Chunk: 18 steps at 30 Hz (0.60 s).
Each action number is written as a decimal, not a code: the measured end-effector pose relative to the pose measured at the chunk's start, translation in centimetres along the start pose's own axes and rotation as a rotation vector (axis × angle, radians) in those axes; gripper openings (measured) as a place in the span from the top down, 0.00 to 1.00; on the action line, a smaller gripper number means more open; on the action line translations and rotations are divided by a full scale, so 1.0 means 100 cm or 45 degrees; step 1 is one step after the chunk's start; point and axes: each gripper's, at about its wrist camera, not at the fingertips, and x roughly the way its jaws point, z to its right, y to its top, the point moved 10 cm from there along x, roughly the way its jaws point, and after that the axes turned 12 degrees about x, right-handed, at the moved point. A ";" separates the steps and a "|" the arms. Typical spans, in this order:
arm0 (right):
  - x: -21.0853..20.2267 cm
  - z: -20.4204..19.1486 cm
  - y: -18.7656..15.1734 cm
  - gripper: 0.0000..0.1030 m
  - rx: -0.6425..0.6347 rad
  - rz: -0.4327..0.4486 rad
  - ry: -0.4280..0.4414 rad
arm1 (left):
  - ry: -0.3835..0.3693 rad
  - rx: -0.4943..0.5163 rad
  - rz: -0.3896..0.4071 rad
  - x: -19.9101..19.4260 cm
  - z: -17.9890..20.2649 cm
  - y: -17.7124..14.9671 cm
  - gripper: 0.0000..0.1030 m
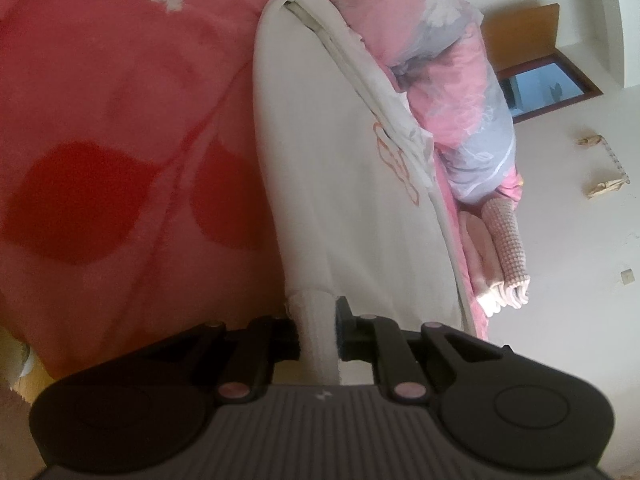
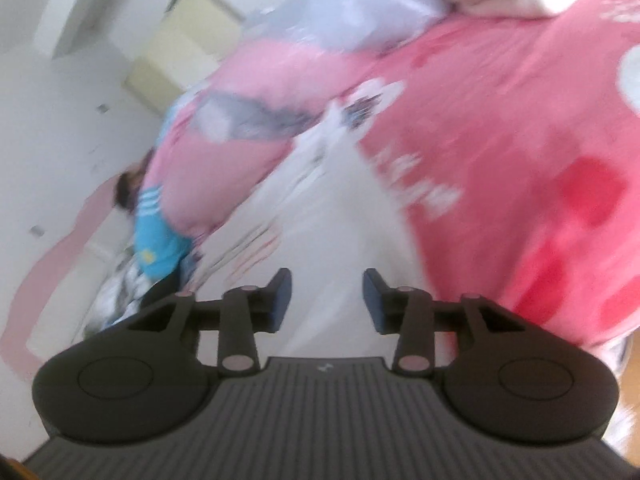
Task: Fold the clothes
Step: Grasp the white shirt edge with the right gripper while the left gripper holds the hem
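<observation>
One cuff of the white garment [image 1: 340, 208] is clamped in the left claw [image 1: 318, 338], its length running far ahead; the right claw [image 2: 327, 300] is held apart over it.

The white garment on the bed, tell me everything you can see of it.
The white garment looks like soft, plain knit cloth with a thin orange outline drawing near one side. It lies stretched long across the red flowered blanket, with layered folded edges along its far side beside a pink and grey quilt. The left gripper has its jaws shut on a ribbed end. The right gripper hangs open above it, not touching.
</observation>
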 end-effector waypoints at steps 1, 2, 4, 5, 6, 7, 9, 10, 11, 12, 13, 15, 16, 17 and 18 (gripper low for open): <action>0.006 0.004 0.004 0.59 0.014 -0.009 0.001 | 0.005 0.001 0.002 0.000 0.000 0.000 0.89; 0.004 0.015 0.010 0.59 0.034 -0.021 0.001 | 0.009 0.000 0.005 0.001 0.000 0.000 0.89; 0.006 0.050 0.026 0.59 0.066 -0.060 0.001 | 0.011 -0.010 0.004 0.001 -0.002 0.001 0.88; 0.014 0.059 0.030 0.59 0.095 -0.080 -0.004 | 0.009 -0.019 0.003 0.002 -0.002 0.001 0.88; 0.018 0.069 0.037 0.59 0.130 -0.101 -0.006 | 0.008 -0.024 0.002 0.002 -0.003 0.001 0.88; 0.019 0.082 0.048 0.60 0.163 -0.122 -0.004 | 0.010 -0.025 0.002 0.002 -0.003 0.002 0.88; 0.025 0.085 0.057 0.60 0.199 -0.142 0.034 | 0.014 -0.024 0.001 0.003 -0.002 0.002 0.88; 0.028 0.085 0.060 0.60 0.213 -0.150 0.057 | 0.014 -0.025 0.000 0.003 -0.002 0.003 0.88; 0.027 0.085 0.059 0.60 0.226 -0.164 0.077 | 0.014 -0.026 -0.001 0.004 -0.002 0.003 0.88; 0.031 0.078 0.052 0.60 0.235 -0.181 0.093 | 0.014 -0.027 -0.002 0.004 -0.002 0.003 0.88; 0.036 0.071 0.044 0.60 0.242 -0.197 0.104 | 0.014 -0.028 -0.003 0.005 -0.002 0.003 0.88; 0.045 0.060 0.028 0.61 0.258 -0.220 0.127 | 0.014 -0.029 -0.005 0.006 -0.002 0.003 0.88; 0.050 0.054 0.020 0.62 0.266 -0.230 0.138 | 0.015 -0.027 -0.005 0.006 -0.002 0.003 0.88; 0.053 0.048 0.012 0.65 0.273 -0.241 0.149 | 0.018 -0.017 -0.004 0.007 -0.001 0.004 0.88; 0.056 0.043 0.003 0.67 0.280 -0.252 0.160 | 0.022 -0.006 -0.002 0.007 0.000 0.004 0.88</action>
